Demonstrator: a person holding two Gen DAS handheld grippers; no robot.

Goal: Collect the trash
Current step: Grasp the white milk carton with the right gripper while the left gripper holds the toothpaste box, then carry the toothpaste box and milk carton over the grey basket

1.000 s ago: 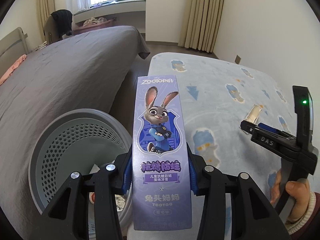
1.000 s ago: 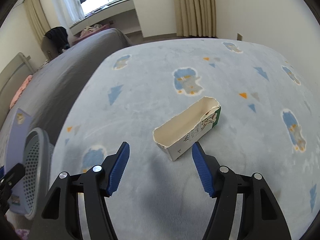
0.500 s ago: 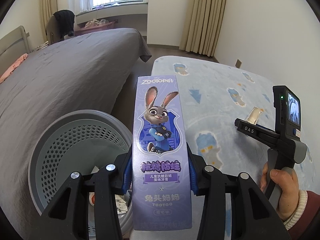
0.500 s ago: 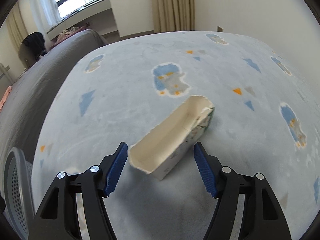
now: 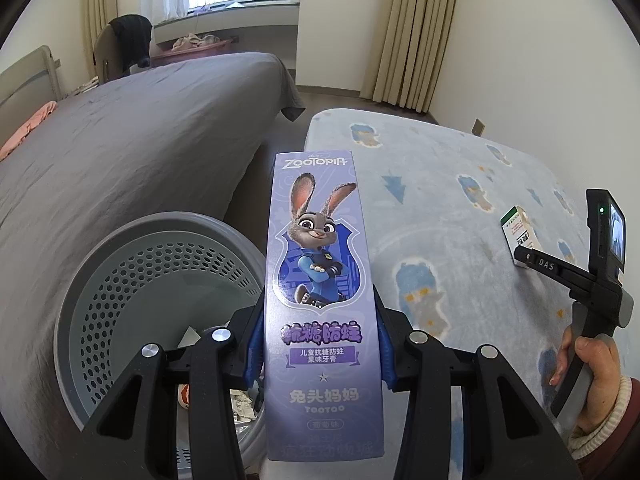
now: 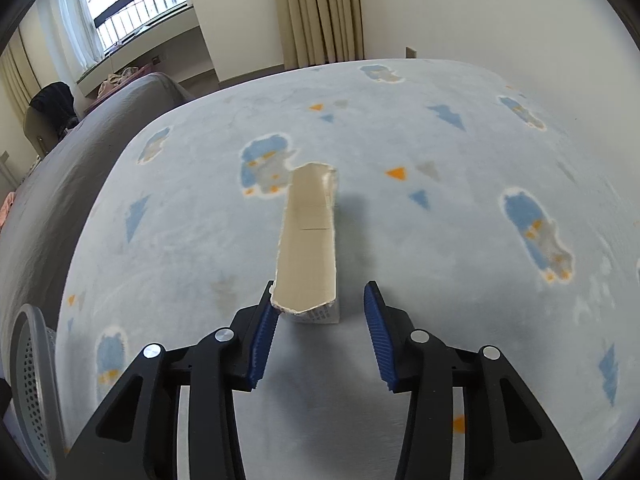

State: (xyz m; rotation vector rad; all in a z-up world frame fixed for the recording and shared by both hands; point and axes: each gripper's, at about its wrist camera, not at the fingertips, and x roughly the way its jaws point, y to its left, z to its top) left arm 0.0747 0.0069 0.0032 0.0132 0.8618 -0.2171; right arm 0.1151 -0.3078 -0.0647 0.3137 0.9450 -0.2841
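My left gripper (image 5: 320, 344) is shut on a tall purple Zootopia toothpaste box (image 5: 320, 280), held upright beside the grey perforated trash basket (image 5: 120, 280). The basket holds some scraps at its bottom. My right gripper (image 6: 318, 336) is open, its blue pads on either side of the near end of a torn-open white carton (image 6: 308, 248) lying on the pale blue blanket (image 6: 440, 240). The left pad touches the carton's edge. The carton (image 5: 520, 236) and the right gripper's body (image 5: 592, 280) also show at the right of the left wrist view.
A grey bed (image 5: 140, 140) lies left of the basket. The basket's rim (image 6: 28, 380) shows at the lower left in the right wrist view. Curtains (image 5: 416, 32) and a wall stand behind. A chair with dark clothes (image 5: 124, 44) is by the window.
My right gripper moved forward and turned, so the torn carton now lies lengthwise between its open pads. The left gripper kept hold of the purple box and shifted slightly.
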